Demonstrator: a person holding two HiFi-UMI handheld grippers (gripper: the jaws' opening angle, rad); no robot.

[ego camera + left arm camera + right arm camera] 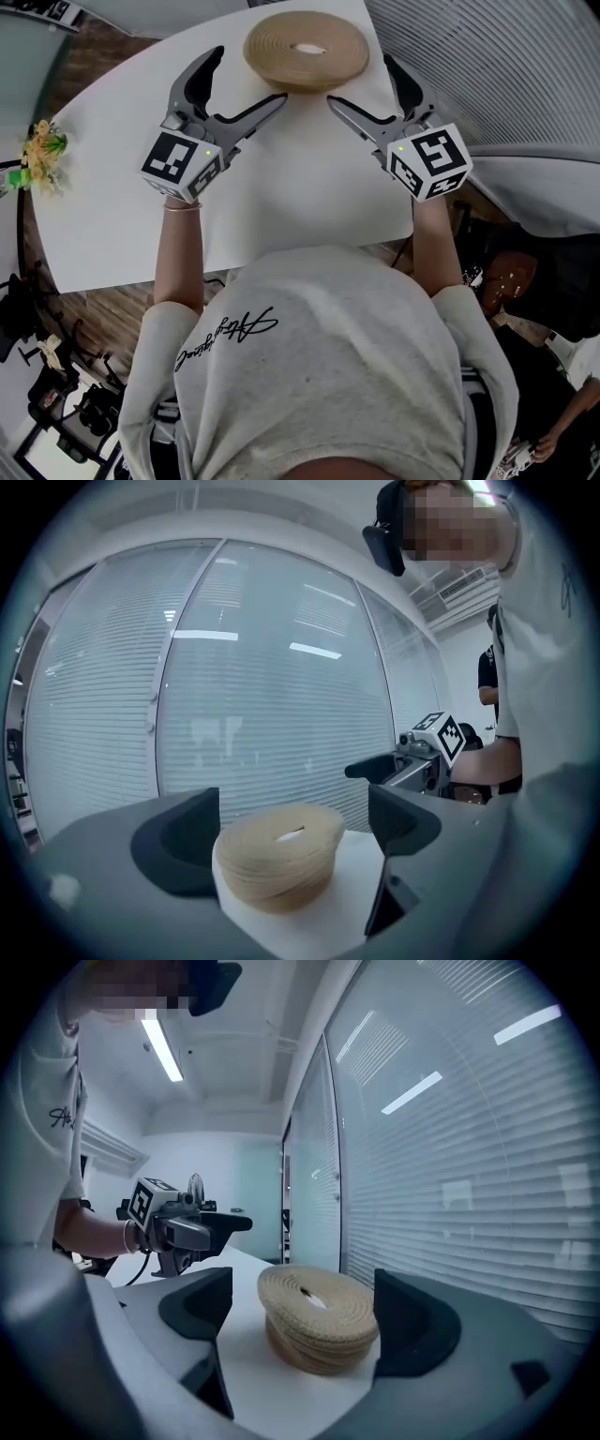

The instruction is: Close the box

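Note:
A round woven box (306,50) with its lid lying on top stands at the far side of the white table (281,197). In the right gripper view the lid (317,1299) looks slightly offset over the base. My left gripper (242,86) hangs open just left of the box, nothing between its fingers. My right gripper (370,91) is open just right of the box, also empty. Neither touches the box. In the left gripper view the box (278,853) sits ahead between the open jaws, with the right gripper (398,766) behind it. The right gripper view shows the left gripper (192,1227) beyond the box.
The table's rounded far edge (377,47) runs close behind the box, next to a window wall with blinds (262,686). A small plant (37,155) stands at the table's left end. Dark equipment (56,394) lies on the floor at lower left.

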